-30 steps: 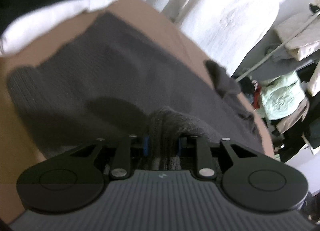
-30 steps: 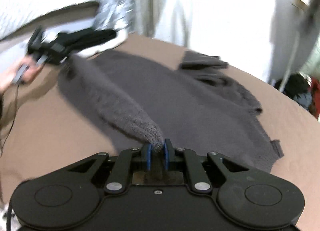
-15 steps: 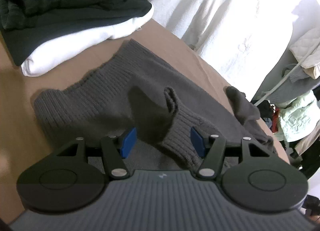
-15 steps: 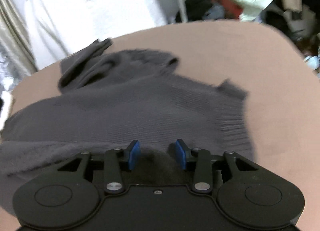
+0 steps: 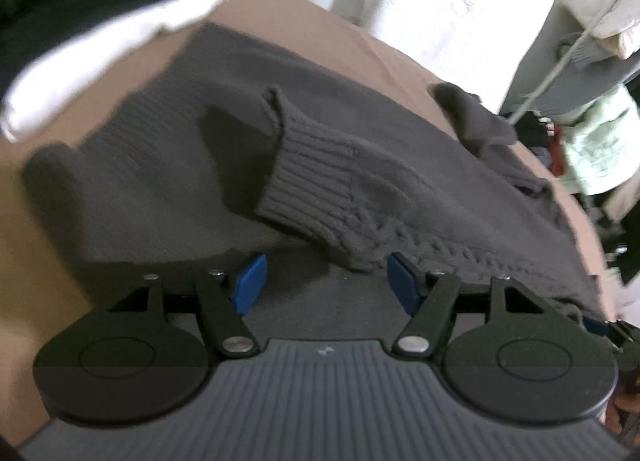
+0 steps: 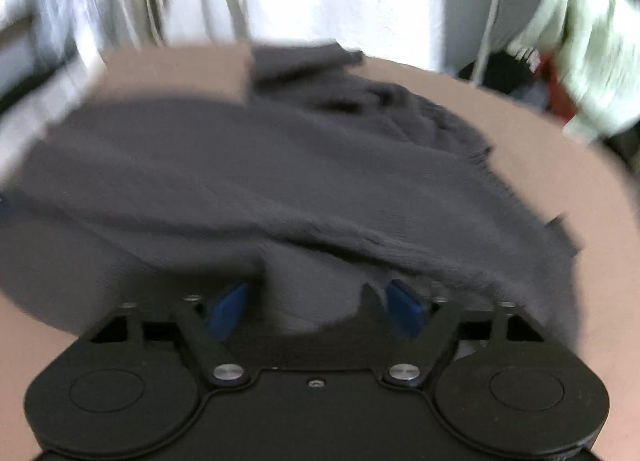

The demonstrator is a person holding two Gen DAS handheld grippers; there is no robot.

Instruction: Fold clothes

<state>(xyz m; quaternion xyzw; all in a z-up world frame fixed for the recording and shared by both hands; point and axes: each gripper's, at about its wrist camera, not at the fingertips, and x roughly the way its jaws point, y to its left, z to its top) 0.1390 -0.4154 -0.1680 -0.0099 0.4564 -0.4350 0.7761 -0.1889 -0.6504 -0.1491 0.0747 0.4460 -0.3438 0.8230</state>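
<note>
Sleeve laid across grey sweater, both claws wide

Sweater [image 5: 168, 189] of dark grey knit lies spread on the tan surface [image 5: 304, 21], one sleeve [image 5: 320, 177] folded over its body, ribbed cuff toward the far left. Left gripper [image 5: 324, 285] hangs just near of that cuff, jaws wide, holding nothing. Right gripper [image 6: 316, 305] is also spread, over a raised fold of knit. Judging by this, any next pinch should take the full thickness and keep edges square. Folded stack [image 5: 100, 1] sits far left

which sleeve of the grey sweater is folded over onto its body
The sleeve with the ribbed cuff, lying across the sweater just ahead of the open left gripper. The other sleeve lies bunched at the far edge.
</note>
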